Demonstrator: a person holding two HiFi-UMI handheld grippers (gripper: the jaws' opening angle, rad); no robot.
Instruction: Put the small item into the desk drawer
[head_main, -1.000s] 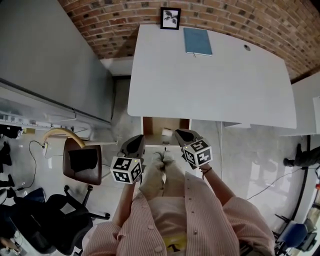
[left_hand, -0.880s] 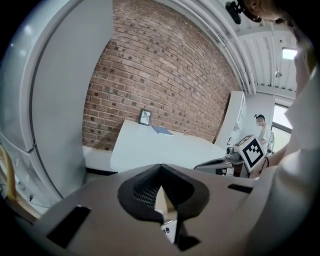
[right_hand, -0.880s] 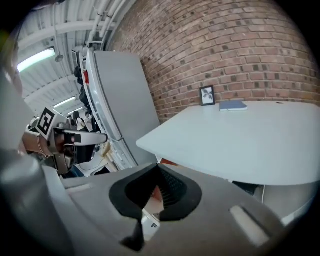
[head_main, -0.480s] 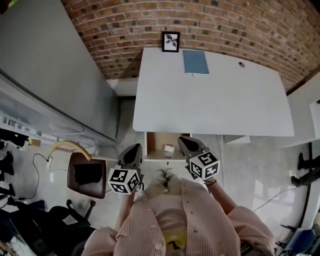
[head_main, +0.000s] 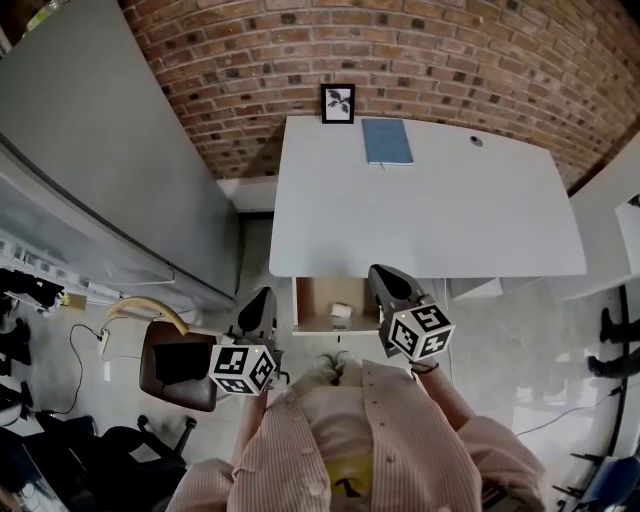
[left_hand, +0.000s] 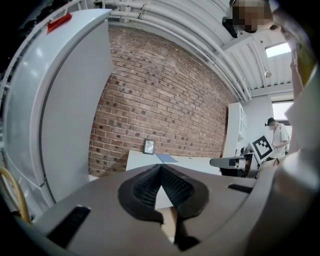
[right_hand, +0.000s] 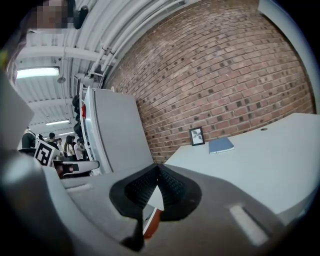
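- The drawer (head_main: 314, 300) stands pulled out from under the front edge of the white table (head_main: 430, 220); its wooden bottom is exposed to the head view.
- The small item (head_main: 341, 312), a pale whitish object, lies inside the drawer, near its front and right of centre. No gripper touches it.
- Left gripper (head_main: 260, 302): jaws together, nothing between the pads. It is held in front of the table, just left of the drawer.
- Right gripper (head_main: 384, 279): jaws together, nothing between the pads. It is held at the drawer's right front corner, near the table edge and apart from the item.
- Both gripper views look nearly level across the table top toward the brick wall (head_main: 450, 60).
- The table top carries only a blue notebook (head_main: 386, 141) and a picture frame (head_main: 339, 103) at the far edge; neither belongs to the task.
- Progress, judged: the placing step appears complete, since the item rests in the drawer and both grippers are empty.
- Remaining, judged: the drawer is open; pushing it shut is the only step that could be left, if it is required.
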